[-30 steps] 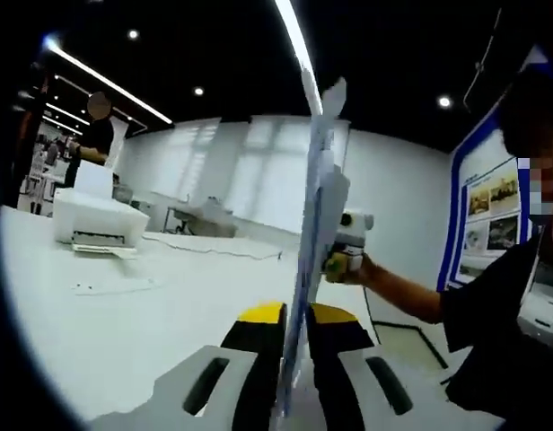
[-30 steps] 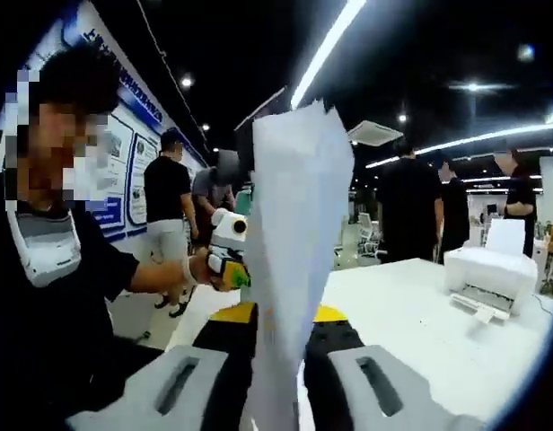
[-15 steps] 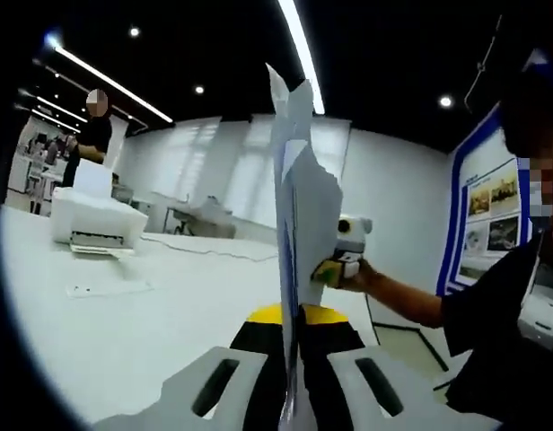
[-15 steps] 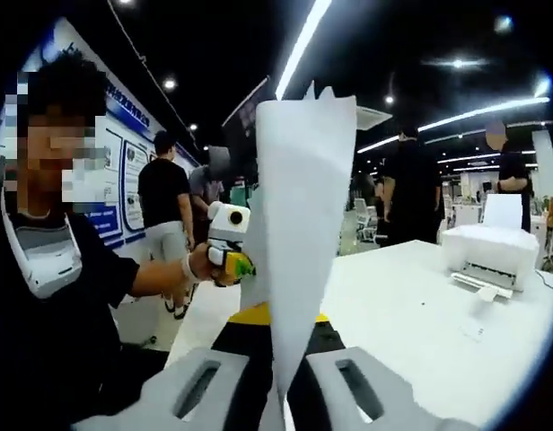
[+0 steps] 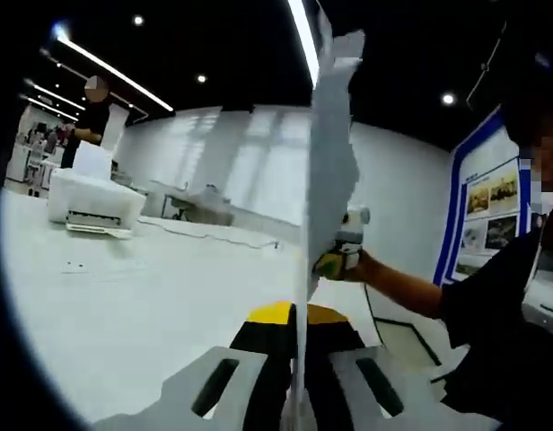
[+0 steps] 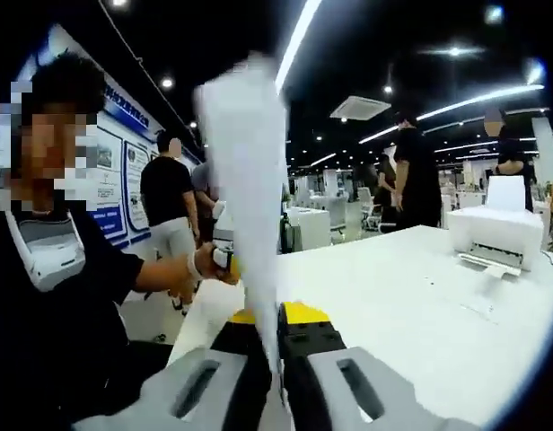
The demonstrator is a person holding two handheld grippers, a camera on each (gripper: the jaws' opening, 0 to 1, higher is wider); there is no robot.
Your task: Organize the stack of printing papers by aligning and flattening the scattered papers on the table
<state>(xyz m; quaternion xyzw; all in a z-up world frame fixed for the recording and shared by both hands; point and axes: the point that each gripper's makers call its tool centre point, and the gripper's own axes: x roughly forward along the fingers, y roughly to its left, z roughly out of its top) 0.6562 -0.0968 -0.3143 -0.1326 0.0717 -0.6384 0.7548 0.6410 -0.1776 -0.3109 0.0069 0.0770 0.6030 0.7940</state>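
A stack of white printing papers (image 5: 329, 171) stands upright off the white table (image 5: 151, 305), seen edge-on with ragged, uneven top corners. My left gripper (image 5: 294, 316) is shut on its lower edge, black jaws with yellow tips pressed against both sides. In the right gripper view the same papers (image 6: 245, 189) rise blurred and lean left, and my right gripper (image 6: 276, 316) is shut on them. The right gripper (image 5: 344, 250) shows behind the sheets in a person's hand. The left gripper (image 6: 224, 259) shows beside the papers in the other hand.
A white printer (image 5: 90, 202) stands at the table's far side, also the printer (image 6: 496, 235) at right. A small slip (image 5: 74, 267) lies on the table. The person (image 6: 52, 296) holding the grippers sits close; several people (image 6: 420, 180) stand behind.
The paper stack has swung: in the right gripper view it now leans left and is motion-blurred; in the left gripper view it tilts right and reaches higher. Both grippers stay clamped.
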